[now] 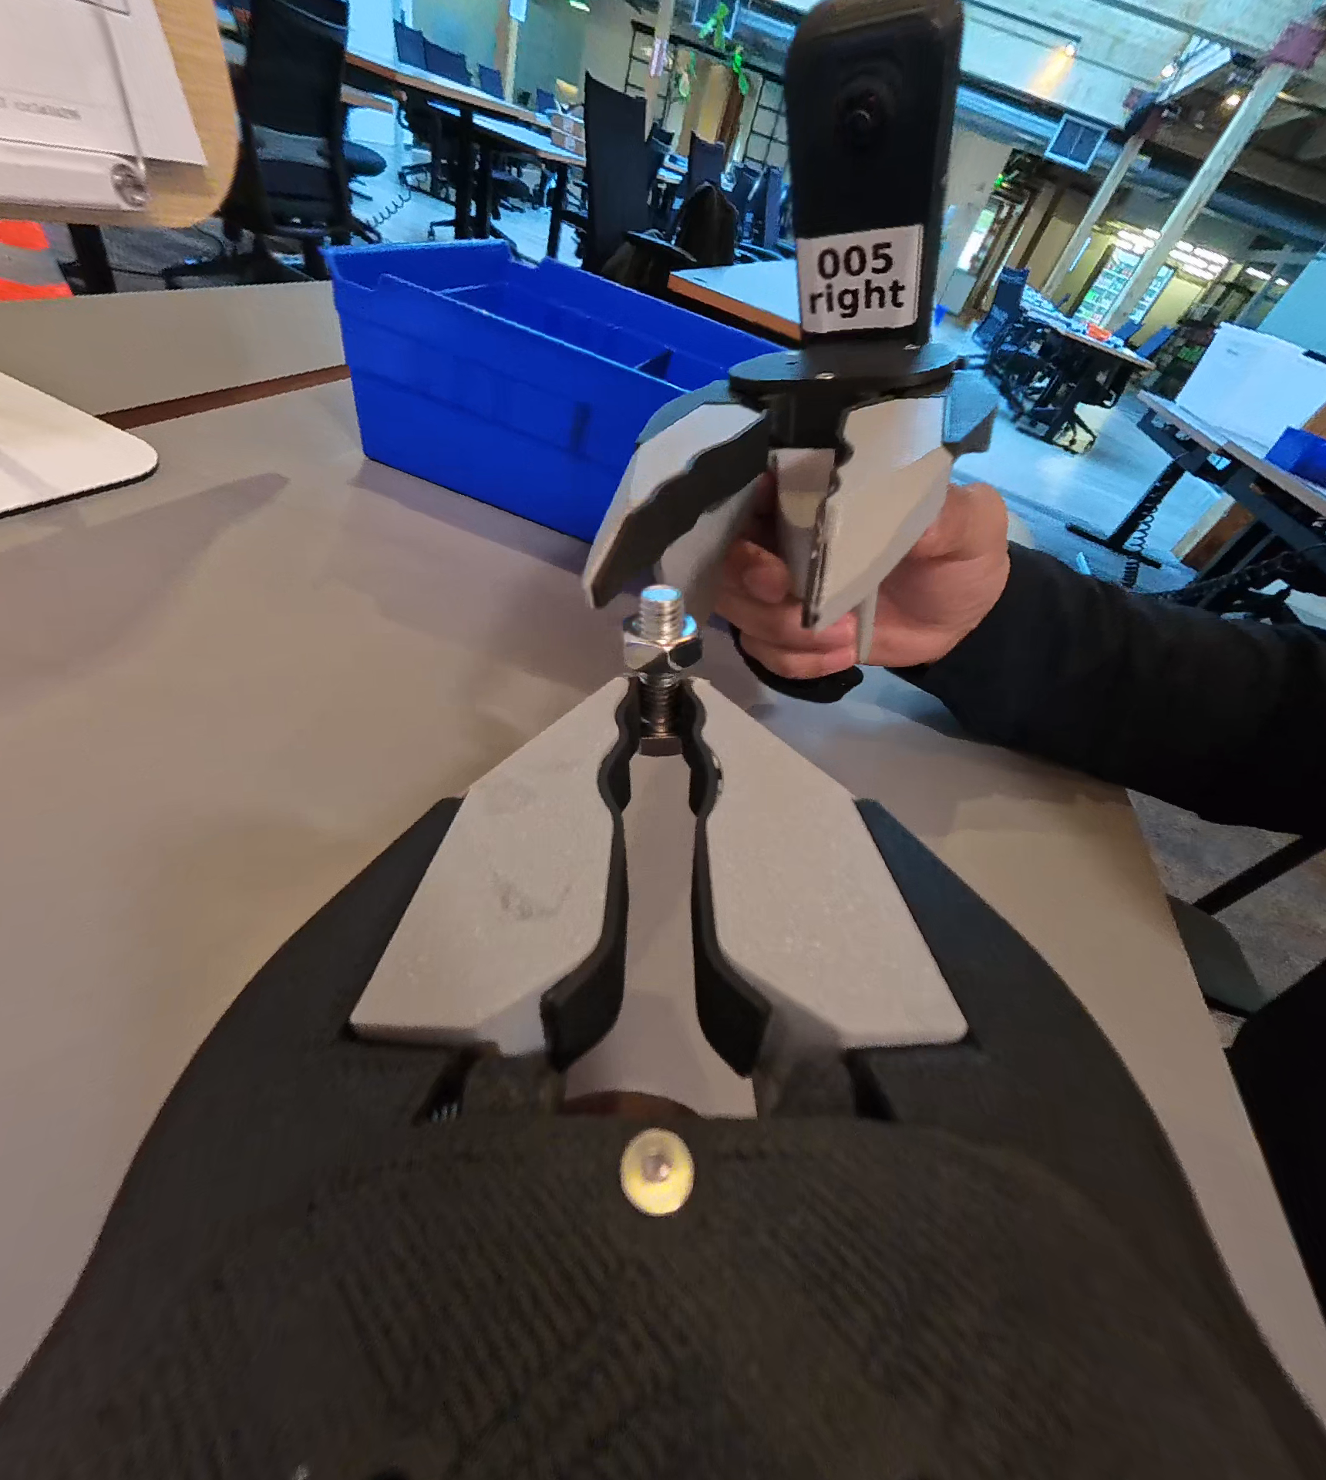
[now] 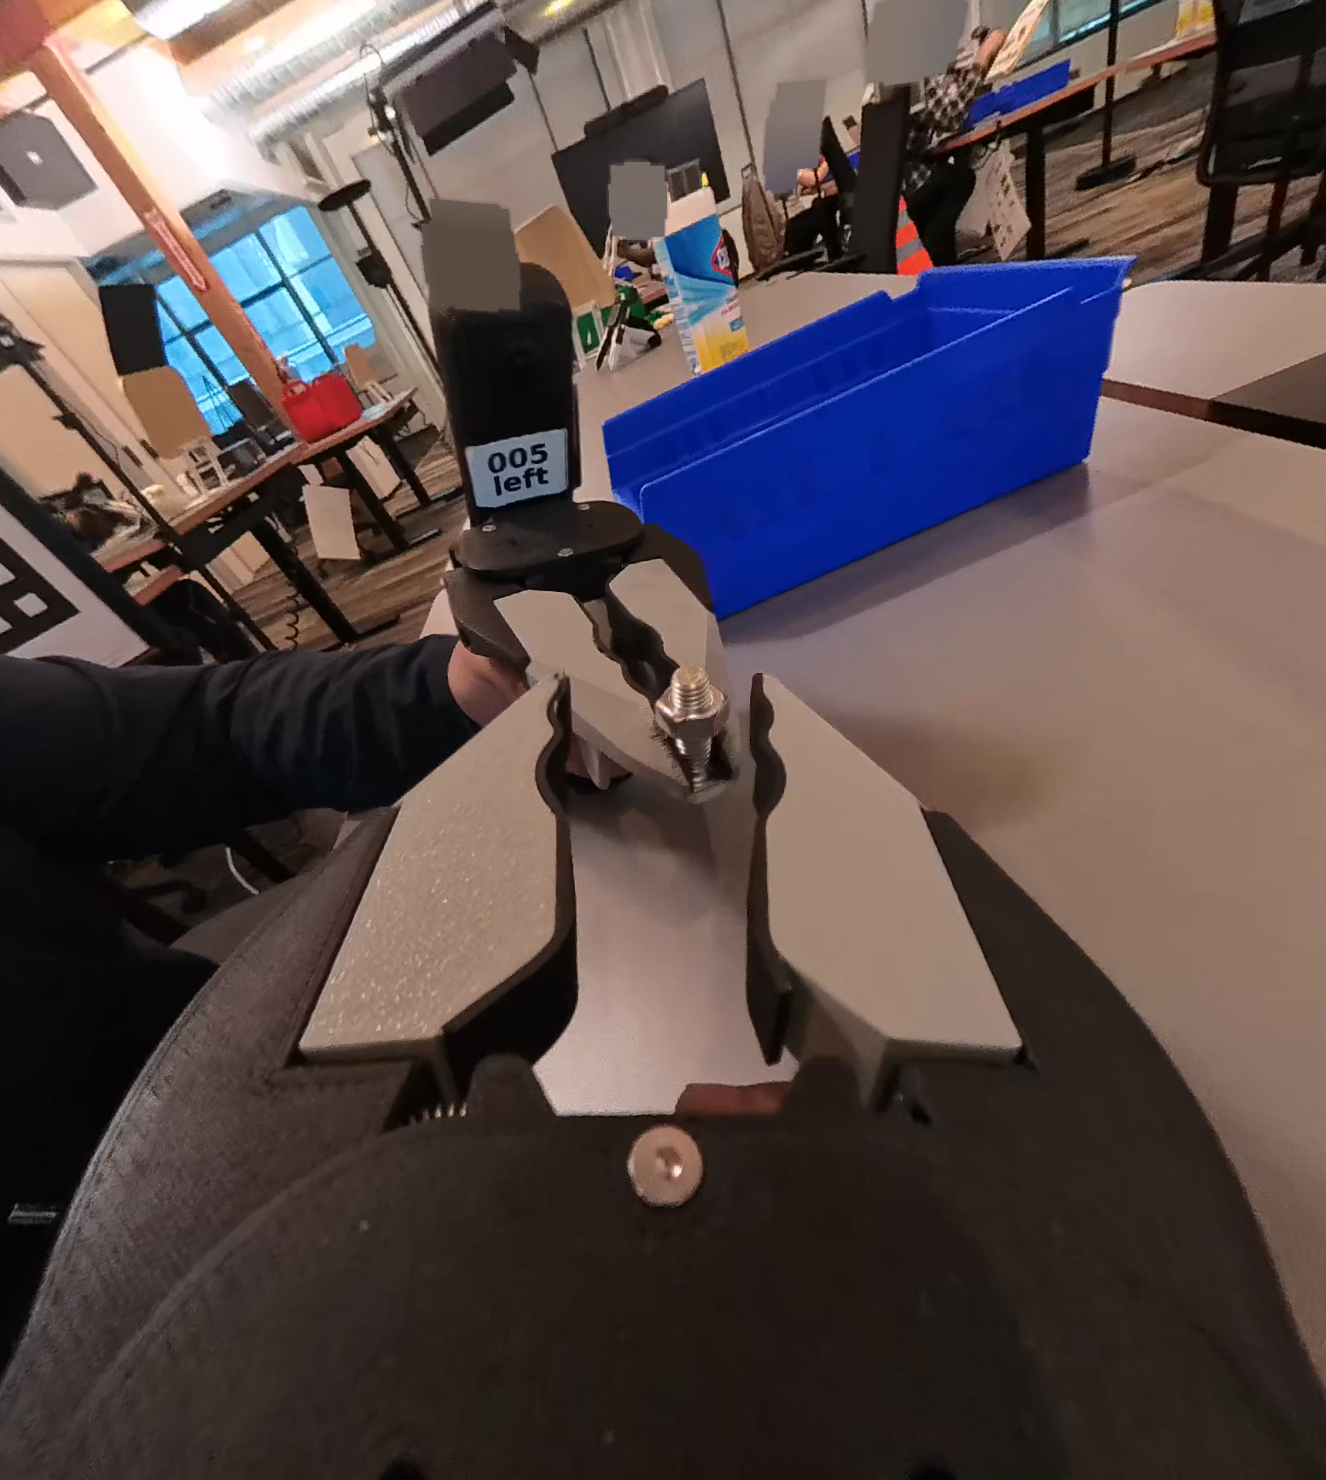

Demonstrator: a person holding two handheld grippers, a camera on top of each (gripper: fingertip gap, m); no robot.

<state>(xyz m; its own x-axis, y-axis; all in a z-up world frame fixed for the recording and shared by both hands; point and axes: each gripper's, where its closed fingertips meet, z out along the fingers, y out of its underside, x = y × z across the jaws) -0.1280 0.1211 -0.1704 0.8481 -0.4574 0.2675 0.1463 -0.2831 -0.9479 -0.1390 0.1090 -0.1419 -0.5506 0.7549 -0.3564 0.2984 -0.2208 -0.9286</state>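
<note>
my left gripper [image 1: 658,721] pinches the bolt [image 1: 660,669] upright mid-frame so its nut [image 1: 661,645] sits exposed, right gripper [image 2: 656,725] spread around it above the counter [image 1: 243,641]

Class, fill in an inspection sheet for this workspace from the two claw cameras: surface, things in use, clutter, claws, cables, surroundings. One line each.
Surface: grey table, bare around the claws.
Things in use: metal bolt held upright, a nut threaded on near its top end.
Clutter: blue bin farther back on the table; white stand base at the left edge; wipes tub beyond the bin.
Claws: left claw shut on the bolt's lower part; right claw open, fingers either side of the bolt, not touching it.
Cables: coiled cords under distant desks; nothing seen on the table.
Surroundings: open office with desks, chairs, people seated far off, an orange cone.
</note>
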